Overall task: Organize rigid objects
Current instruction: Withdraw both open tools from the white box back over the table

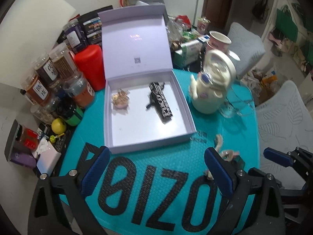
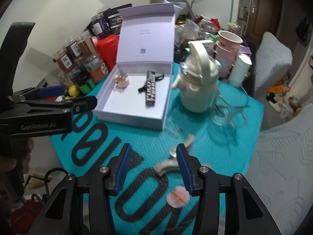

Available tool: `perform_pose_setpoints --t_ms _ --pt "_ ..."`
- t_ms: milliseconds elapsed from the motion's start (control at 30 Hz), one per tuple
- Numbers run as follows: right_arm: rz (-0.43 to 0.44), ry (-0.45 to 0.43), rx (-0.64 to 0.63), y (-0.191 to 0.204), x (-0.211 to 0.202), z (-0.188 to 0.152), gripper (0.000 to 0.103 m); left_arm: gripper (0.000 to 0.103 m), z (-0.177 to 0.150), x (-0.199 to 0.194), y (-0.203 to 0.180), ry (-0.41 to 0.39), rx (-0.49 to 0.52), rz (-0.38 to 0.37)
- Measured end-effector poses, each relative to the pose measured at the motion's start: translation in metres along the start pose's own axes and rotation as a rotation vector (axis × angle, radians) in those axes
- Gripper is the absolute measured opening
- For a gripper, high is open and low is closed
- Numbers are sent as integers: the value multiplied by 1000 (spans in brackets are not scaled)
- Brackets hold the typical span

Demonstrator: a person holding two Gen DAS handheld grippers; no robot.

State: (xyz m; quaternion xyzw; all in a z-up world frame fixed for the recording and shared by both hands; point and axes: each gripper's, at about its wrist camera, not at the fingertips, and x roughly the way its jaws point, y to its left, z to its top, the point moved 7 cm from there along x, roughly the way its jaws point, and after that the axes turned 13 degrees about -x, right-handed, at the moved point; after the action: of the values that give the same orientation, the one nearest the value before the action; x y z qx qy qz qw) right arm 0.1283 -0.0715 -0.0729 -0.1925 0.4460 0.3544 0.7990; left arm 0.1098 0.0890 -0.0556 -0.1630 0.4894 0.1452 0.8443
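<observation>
Bench covered by a teal mat (image 1: 137, 137) with large black lettering. A shallow white gift box (image 1: 187, 115) sat on the mat, its hinged lid (image 1: 135, 45) propped upright at the back, so the tray was open for loading.

Two items already lay in the tray, well apart: a small pink-and-gold ornament (image 1: 120, 99) towards the left wall, and a black strap with white lettering (image 1: 161, 102) lying lengthwise near the middle. Spacing read as deliberate, leaving floor free at the front.

Loose pieces were on the mat in front of the box: a silvery curved metal piece (image 2: 172, 162) and a flat pink disc (image 2: 178, 196). The metal piece is blurred in both views; its exact kind could not be told.

Right gripper (image 2: 153, 168) hung low over the mat, jaws parted and empty, the metal piece lying between the pads and partly hidden by the right-hand one. Likely lined up to pick it for the box.

Left gripper (image 1: 156, 170) was held back at the near edge, jaws spread wide, holding nothing; probably parked clear of the right's work.

A cream lidded kettle-like jug (image 1: 211, 86) and a clear glass mug (image 1: 232, 107) stood right of the box, jars (image 1: 49, 74) and a red canister (image 1: 92, 66) crowded left. Neither side offered much room.
</observation>
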Motion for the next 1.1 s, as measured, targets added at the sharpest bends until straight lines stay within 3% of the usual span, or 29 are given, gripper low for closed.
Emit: perform_pose_setpoints --t_ms 167,533,1100 --pt "-10 19 33 -12 -7 -26 48 99 -21 8 -19 46 17 -20" --pt "-12 32 88 -31 -19 -69 51 99 -43 9 -55 68 55 -70" --pt "-15 74 147 -55 -18 -124 52 99 -90 31 -99 151 116 -56"
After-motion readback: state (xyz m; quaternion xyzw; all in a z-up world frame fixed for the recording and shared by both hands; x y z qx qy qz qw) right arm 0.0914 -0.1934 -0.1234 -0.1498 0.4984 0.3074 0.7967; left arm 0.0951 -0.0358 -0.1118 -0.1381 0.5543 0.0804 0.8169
